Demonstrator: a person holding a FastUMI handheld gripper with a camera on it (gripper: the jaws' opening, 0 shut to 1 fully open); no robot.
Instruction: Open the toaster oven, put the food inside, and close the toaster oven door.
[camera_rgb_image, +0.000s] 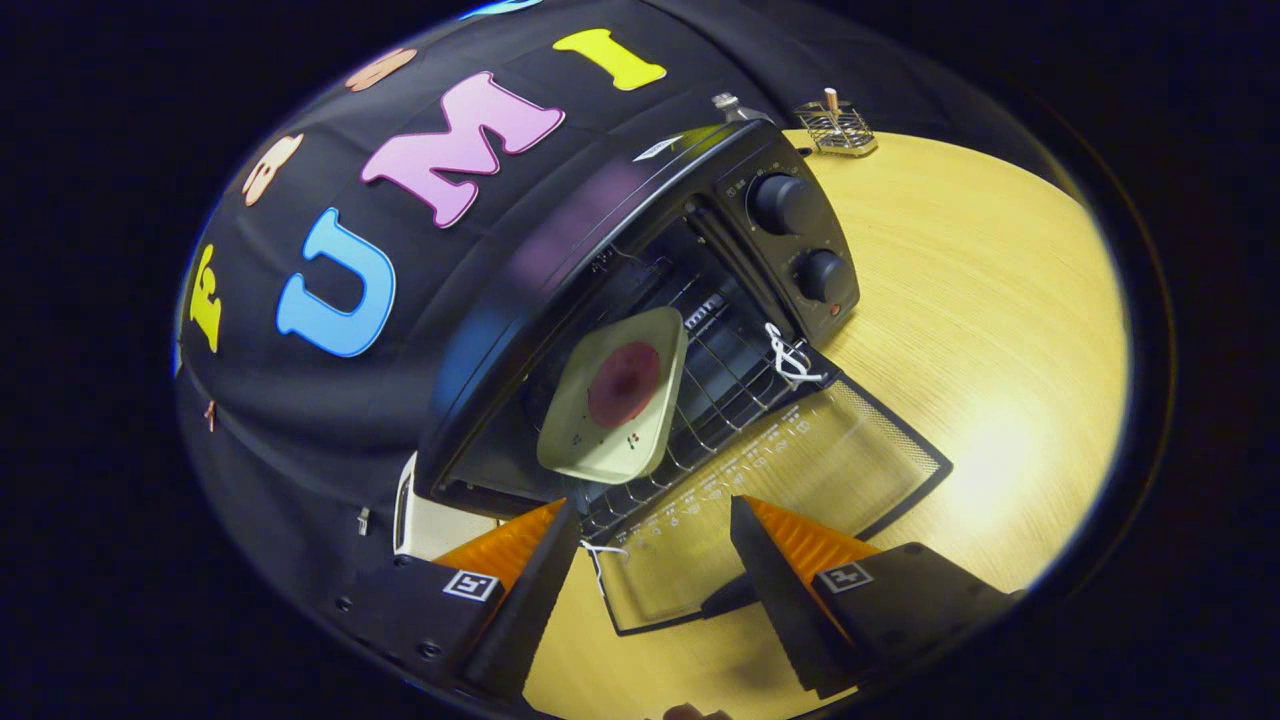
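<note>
Gripper view, plate (612, 400) in toaster oven (640, 260), beyond parted fingers (560, 540)

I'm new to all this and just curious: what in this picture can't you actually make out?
- Oven interior: its dark back, behind the plate, is too dim to make out.
- Markings by the knobs: too small.
- Wire rack on the table: too small to identify.
- White object beside the oven: mostly hidden by the oven.
- Gripper: open above the lowered door, holding nothing.
</note>
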